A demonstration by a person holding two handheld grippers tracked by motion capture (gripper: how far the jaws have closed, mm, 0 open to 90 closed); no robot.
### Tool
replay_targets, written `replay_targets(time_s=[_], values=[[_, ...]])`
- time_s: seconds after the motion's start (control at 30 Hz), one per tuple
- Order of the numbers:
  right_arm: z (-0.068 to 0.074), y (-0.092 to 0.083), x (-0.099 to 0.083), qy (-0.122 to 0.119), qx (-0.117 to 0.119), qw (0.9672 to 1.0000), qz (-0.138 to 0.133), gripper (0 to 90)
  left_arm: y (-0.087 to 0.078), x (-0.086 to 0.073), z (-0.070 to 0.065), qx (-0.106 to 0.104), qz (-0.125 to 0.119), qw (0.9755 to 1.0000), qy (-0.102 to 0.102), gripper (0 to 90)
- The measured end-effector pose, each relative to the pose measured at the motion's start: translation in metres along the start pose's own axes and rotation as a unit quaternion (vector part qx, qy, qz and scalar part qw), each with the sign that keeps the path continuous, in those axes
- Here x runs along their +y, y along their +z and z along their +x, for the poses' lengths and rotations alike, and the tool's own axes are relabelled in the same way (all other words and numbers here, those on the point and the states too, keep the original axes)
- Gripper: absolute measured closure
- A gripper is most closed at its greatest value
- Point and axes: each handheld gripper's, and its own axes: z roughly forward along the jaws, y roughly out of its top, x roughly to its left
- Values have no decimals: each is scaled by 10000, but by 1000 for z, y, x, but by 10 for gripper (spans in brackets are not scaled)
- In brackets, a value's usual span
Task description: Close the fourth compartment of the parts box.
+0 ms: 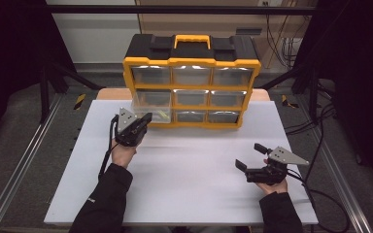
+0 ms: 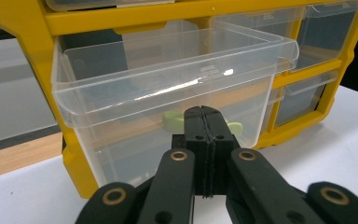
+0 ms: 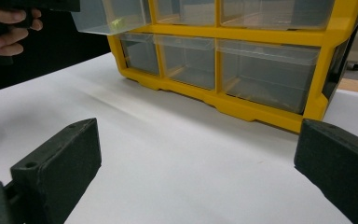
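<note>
Cabinet: a yellow organiser [image 1: 192,62] with a black top and a yellow handle is stood at the far middle of the white table [image 1: 184,194], its base near the table's far edge.
Drawers: nine clear drawers are counted, in three rows of three; eight are seated flush, one is pulled out.
Pulled drawer: the clear drawer [image 2: 168,93] of the middle row's left column is seen drawn forward past the yellow frame, overhanging the table; a pale green item [image 2: 175,121] is seen lying inside it, low behind the front wall.
Left gripper: the left gripper [image 2: 206,122] is held just in front of that drawer's front wall, jaws pressed together with nothing between them; contact with the wall cannot be told.
Right gripper: the right gripper [image 1: 250,156] is held low over the table's near right part, well apart from the cabinet, jaws spread wide and empty.
Open room: a broad bare stretch of table is left between the two grippers and in front of the cabinet's lower row.
Edges: the right gripper is placed near the table's right edge; the left gripper lies well inside the left edge.
Count of grippers: two, one in each hand.
</note>
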Motion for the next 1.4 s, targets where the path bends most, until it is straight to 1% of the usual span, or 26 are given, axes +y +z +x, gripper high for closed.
replay_targets(time_s=[0.23, 0.33, 0.73, 1.0, 1.23, 1.4], values=[[-1, 0, -1, 6, -11, 10000, 26, 12, 2, 0, 2, 9, 13, 10000, -7, 895], [0, 0, -1, 30, -9, 10000, 17, 12, 4, 1, 3, 31, 57, 10000, 20, 895], [-2, -2, -2, 60, -24, 10000, -12, 11, 14, 5, 6, 102, 108, 9999, 59, 895], [-2, -2, -3, 60, -29, 10000, -19, 11, 20, 8, 10, 127, 114, 9998, 33, 895], [-2, -1, -4, 27, -28, 10000, 3, 11, 26, 13, 13, 194, 140, 9997, 47, 895], [-2, -1, -4, 44, -34, 10000, 6, 11, 28, 16, 14, 205, 140, 9997, 37, 895]])
